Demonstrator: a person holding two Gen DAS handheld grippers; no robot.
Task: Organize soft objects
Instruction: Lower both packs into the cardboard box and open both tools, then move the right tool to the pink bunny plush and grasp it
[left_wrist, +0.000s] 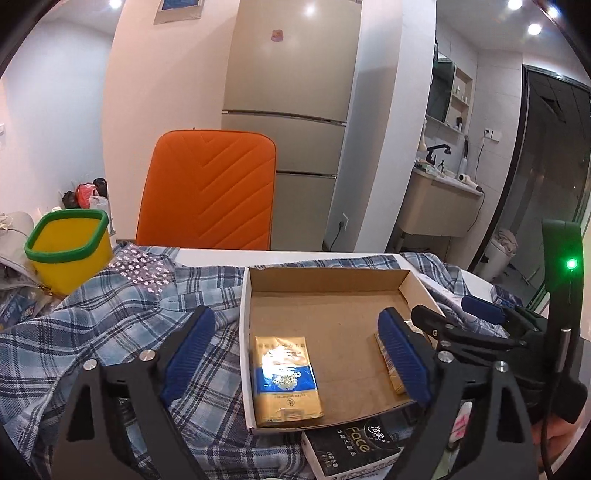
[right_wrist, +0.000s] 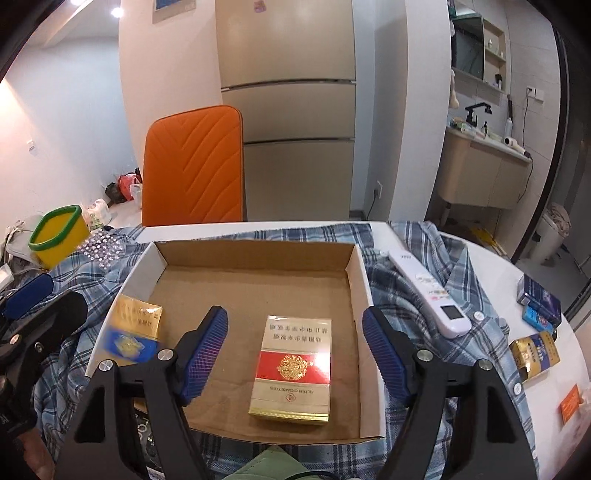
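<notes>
A shallow cardboard tray (left_wrist: 255, 295) (right_wrist: 354, 280) rests on a blue plaid shirt (left_wrist: 122, 332) (right_wrist: 406, 295) spread over the table. My left gripper (left_wrist: 295, 354) is open and straddles a gold-and-blue pack (left_wrist: 286, 380) lying flat by the tray's left wall; its pads do not touch the pack. My right gripper (right_wrist: 295, 354) is open around a red-and-gold pack (right_wrist: 291, 369) lying flat on the tray floor, with a gap on both sides. The gold-and-blue pack (right_wrist: 133, 328) looks blurred in the right wrist view. The red-and-gold pack (left_wrist: 388, 365) is mostly hidden behind my left gripper's right finger.
A yellow bin with a green rim (left_wrist: 70, 251) (right_wrist: 59, 232) stands far left. An orange chair (left_wrist: 207, 188) is behind the table. A white remote (right_wrist: 428, 291) lies on the shirt, with more packs (right_wrist: 535, 354) right. A black box (left_wrist: 351, 446) sits before the tray.
</notes>
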